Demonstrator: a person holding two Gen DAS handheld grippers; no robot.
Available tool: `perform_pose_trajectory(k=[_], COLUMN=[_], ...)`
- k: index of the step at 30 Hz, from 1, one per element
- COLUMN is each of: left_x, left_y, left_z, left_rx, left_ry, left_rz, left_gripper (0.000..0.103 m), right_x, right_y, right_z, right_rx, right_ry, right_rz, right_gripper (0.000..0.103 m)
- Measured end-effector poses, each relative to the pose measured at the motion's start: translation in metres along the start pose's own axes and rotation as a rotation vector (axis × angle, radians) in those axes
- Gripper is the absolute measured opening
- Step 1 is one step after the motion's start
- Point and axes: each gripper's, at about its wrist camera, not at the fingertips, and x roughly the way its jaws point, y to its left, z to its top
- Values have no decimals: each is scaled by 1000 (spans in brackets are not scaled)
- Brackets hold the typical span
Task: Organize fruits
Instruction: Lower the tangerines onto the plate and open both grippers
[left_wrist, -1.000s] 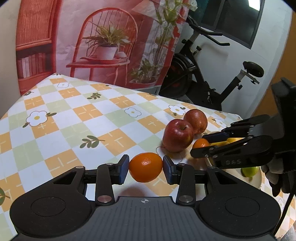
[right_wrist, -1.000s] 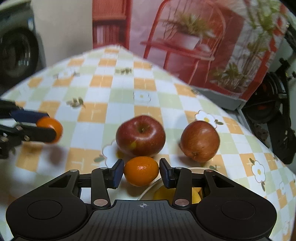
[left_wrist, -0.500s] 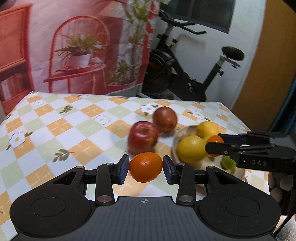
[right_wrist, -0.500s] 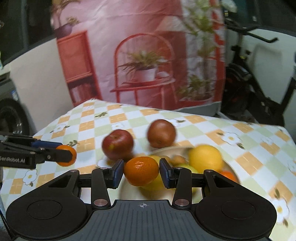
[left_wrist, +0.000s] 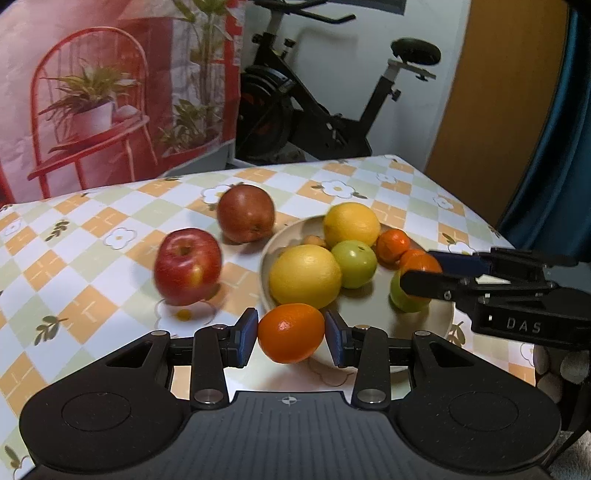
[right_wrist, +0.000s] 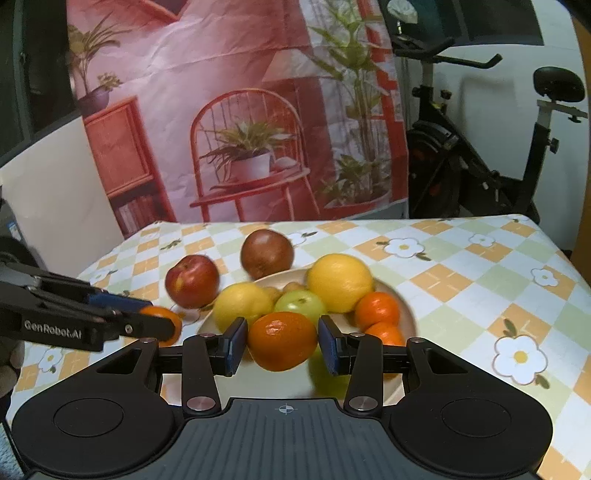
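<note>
My left gripper is shut on an orange at the near left rim of a beige fruit plate. My right gripper is shut on another orange above the same plate; it shows from the side in the left wrist view. The plate holds two yellow citrus fruits, green fruits and small oranges. Two red apples lie on the checked tablecloth left of the plate.
The table's right edge and far edge are close to the plate. An exercise bike stands behind the table. A printed backdrop hangs at the back left.
Both grippers have swung right and come over the plate, each keeping its orange. The apples now lie to the left and the whole plate is in view.
</note>
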Motion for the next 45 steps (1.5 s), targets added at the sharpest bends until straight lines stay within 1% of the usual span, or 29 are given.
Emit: perform_pose_trajectory(k=[9, 20, 26, 35, 41, 45], left_x=[23, 37, 42, 44, 44, 44], left_y=[-20, -31, -29, -30, -29, -31], left_z=[7, 4, 5, 5, 6, 4], left_rx=[80, 154, 153, 156, 143, 147], left_ry=[38, 84, 100, 92, 87, 80], left_rz=[-10, 8, 20, 27, 39, 48], left_gripper=[42, 42, 42, 42, 45, 46], right_x=[10, 31, 36, 38, 33, 26], right_y=[-25, -30, -36, -34, -26, -22], right_z=[9, 11, 6, -2, -13, -19], right_rx=[8, -24, 1, 2, -40, -36], right_ry=[-27, -35, -39, -60, -84, -115], right_rz=[-51, -56, -68, -76, -109, -114], right_gripper=[39, 39, 39, 40, 44, 50])
